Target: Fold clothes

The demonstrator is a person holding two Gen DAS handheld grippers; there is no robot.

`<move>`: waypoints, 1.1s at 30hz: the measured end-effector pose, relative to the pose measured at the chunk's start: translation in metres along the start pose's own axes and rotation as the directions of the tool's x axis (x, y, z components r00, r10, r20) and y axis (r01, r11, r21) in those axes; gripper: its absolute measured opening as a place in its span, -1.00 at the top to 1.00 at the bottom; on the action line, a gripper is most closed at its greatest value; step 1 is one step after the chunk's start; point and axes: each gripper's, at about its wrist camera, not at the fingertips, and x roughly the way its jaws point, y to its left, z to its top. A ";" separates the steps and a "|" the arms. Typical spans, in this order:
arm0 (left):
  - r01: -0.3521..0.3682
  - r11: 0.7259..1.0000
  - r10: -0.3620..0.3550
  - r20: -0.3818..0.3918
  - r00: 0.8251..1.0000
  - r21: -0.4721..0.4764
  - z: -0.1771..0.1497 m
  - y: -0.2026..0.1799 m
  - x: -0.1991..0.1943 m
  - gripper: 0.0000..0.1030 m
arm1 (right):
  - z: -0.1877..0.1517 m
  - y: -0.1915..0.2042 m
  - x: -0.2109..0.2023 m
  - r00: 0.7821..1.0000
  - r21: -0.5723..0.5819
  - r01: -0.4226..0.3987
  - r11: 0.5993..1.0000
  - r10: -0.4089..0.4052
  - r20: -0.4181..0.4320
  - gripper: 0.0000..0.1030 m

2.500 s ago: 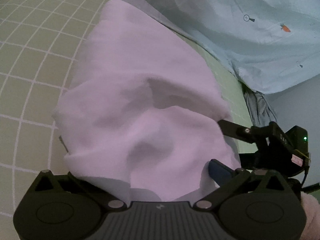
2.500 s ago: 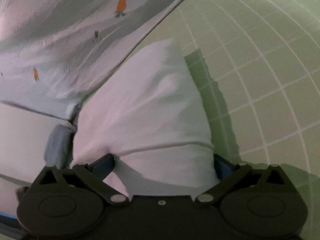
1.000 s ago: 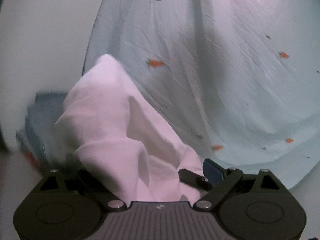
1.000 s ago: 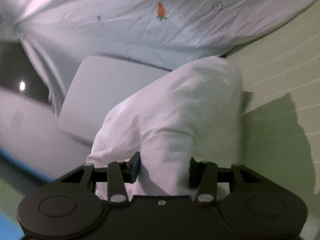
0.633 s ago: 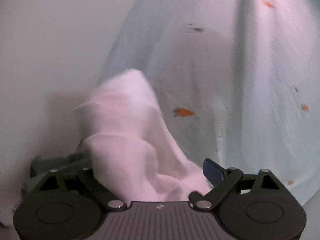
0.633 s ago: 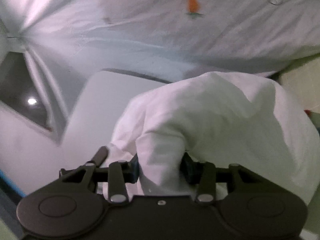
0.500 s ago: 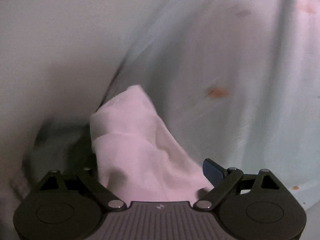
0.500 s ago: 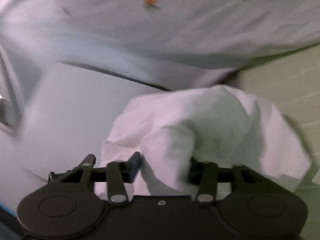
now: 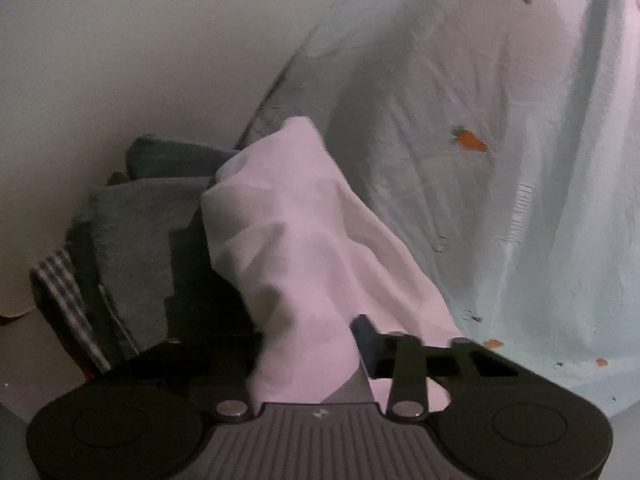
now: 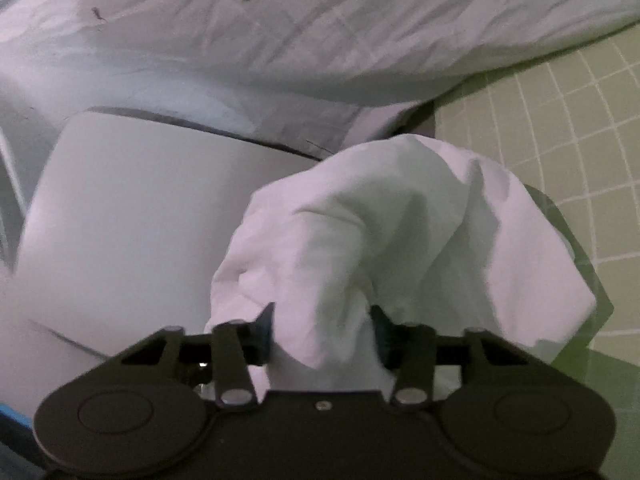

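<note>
1. The left gripper (image 9: 310, 344) is closed on the white garment (image 9: 304, 240), beside a pile of folded clothes (image 9: 132, 240).
2. The right gripper (image 10: 322, 334) clamps the same white garment (image 10: 400, 232), lifted before a carrot-print sheet (image 10: 320, 32) and green checked mat (image 10: 560, 128).

Both views are dim, with a pinkish cast and soft focus. Fisheye bending curves the edges, corners go black, and the folded dark clothes pile (image 9: 132, 240) is perhaps underexposed.

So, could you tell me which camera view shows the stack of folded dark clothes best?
The left wrist view: the stack of folded clothes sits left of the white garment by the wall. The right wrist view shows none of it.
</note>
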 end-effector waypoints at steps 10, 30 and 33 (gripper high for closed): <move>0.175 0.956 -0.137 -0.171 0.976 0.237 -0.113 -0.135 0.008 0.33 | -0.062 -0.030 -0.204 0.984 0.008 0.020 1.000 -0.021 0.178 0.21; -0.091 0.990 0.123 -0.350 0.929 0.108 -0.257 -0.136 0.052 -0.45 | -0.127 -0.021 -0.257 0.673 -0.358 0.738 0.571 -0.655 0.342 -0.76; -0.068 0.990 0.107 -0.361 0.926 0.121 -0.256 -0.128 0.064 -0.64 | -0.130 -0.040 -0.269 0.650 -0.312 0.759 0.571 -0.689 0.321 -0.84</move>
